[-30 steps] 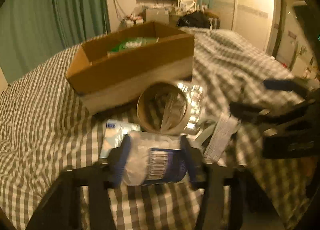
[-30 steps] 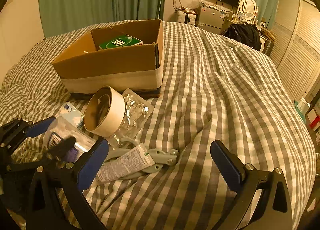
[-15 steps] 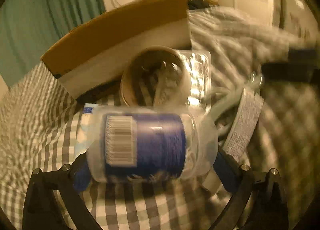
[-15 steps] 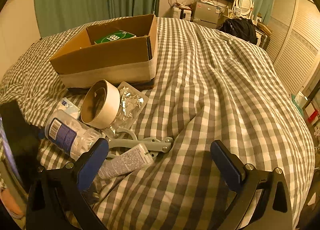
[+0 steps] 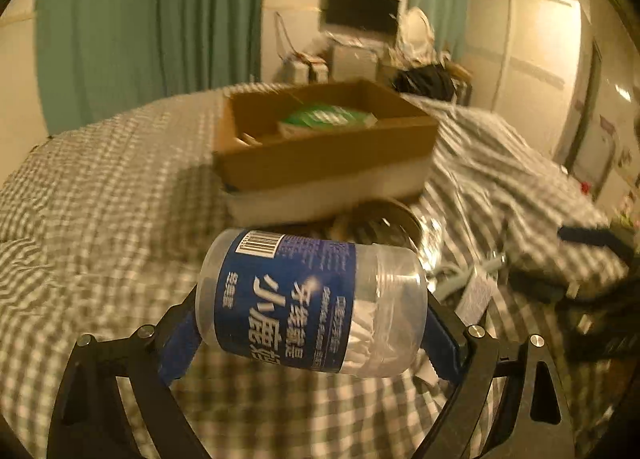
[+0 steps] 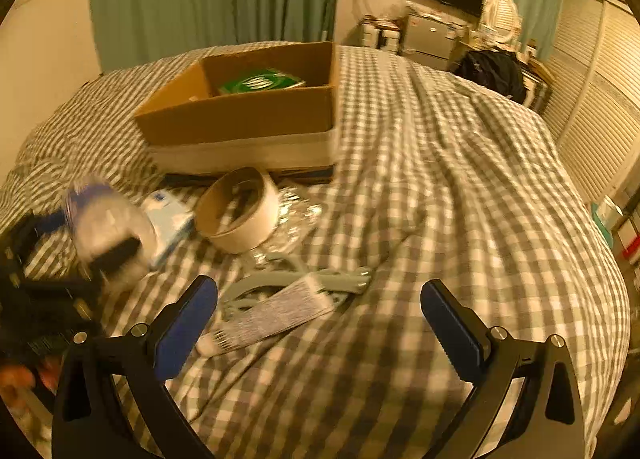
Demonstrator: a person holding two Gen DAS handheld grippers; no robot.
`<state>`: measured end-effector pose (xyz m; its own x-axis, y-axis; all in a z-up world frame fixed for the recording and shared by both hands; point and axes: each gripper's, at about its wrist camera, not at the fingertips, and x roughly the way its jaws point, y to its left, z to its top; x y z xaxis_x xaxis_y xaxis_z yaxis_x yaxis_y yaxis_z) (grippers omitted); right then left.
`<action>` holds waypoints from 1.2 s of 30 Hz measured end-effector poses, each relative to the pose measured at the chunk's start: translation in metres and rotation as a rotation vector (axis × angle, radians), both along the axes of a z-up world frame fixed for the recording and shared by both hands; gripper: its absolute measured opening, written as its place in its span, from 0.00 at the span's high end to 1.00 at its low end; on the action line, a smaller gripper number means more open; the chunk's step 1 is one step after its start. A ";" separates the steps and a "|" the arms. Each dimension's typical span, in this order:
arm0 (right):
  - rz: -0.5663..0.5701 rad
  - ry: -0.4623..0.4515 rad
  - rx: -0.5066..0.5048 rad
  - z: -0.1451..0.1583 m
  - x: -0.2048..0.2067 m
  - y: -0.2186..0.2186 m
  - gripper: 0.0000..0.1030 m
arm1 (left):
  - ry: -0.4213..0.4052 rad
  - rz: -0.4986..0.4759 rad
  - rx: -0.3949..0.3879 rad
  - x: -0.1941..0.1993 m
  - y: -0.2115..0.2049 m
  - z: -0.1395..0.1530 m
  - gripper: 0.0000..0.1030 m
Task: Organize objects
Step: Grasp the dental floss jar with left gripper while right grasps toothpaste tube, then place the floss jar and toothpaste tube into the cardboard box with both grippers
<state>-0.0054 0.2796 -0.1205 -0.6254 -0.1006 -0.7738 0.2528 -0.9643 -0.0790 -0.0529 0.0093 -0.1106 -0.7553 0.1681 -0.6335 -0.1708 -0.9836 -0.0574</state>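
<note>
My left gripper [image 5: 310,323] is shut on a clear plastic jar with a blue label [image 5: 308,301], held on its side above the checked bedcover. In the right wrist view the same jar [image 6: 108,221] shows blurred at the left, off the bed. An open cardboard box [image 5: 324,147] with a green packet [image 5: 328,119] inside stands beyond it. My right gripper [image 6: 320,323] is open, with nothing between its fingers, over a white tube [image 6: 276,315] and a grey handled tool [image 6: 288,279]. A roll of tape [image 6: 240,209] leans on a foil blister pack [image 6: 296,219].
A small white and blue packet [image 6: 170,215] lies on the bedcover left of the tape roll. The checked bedcover [image 6: 460,187] stretches to the right. Green curtains, a cabinet with a screen and white wardrobes stand behind the bed. A dark bag [image 6: 494,69] sits at the far edge.
My left gripper has lifted the jar off the bedcover and tipped up, so the box now shows beyond it. The right gripper has moved slightly forward, still open.
</note>
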 end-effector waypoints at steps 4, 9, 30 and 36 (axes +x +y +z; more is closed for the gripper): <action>0.038 -0.102 0.012 -0.021 0.003 -0.024 0.01 | 0.003 0.096 -0.008 0.001 -0.029 0.009 0.08; 0.000 -0.243 0.014 -0.058 -0.012 -0.037 0.17 | -0.021 0.143 0.031 -0.001 -0.050 0.001 0.08; 0.075 -0.060 -0.074 -0.008 0.000 -0.042 0.75 | -0.052 0.134 0.085 0.009 -0.062 -0.004 0.08; 0.107 0.059 -0.089 0.047 0.000 -0.038 0.75 | -0.013 0.108 0.121 0.006 -0.051 0.029 0.08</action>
<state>-0.0059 0.2418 -0.0733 -0.6517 -0.2357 -0.7209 0.3519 -0.9360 -0.0120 -0.0468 -0.0417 -0.0819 -0.7649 0.1621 -0.6235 -0.0628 -0.9820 -0.1782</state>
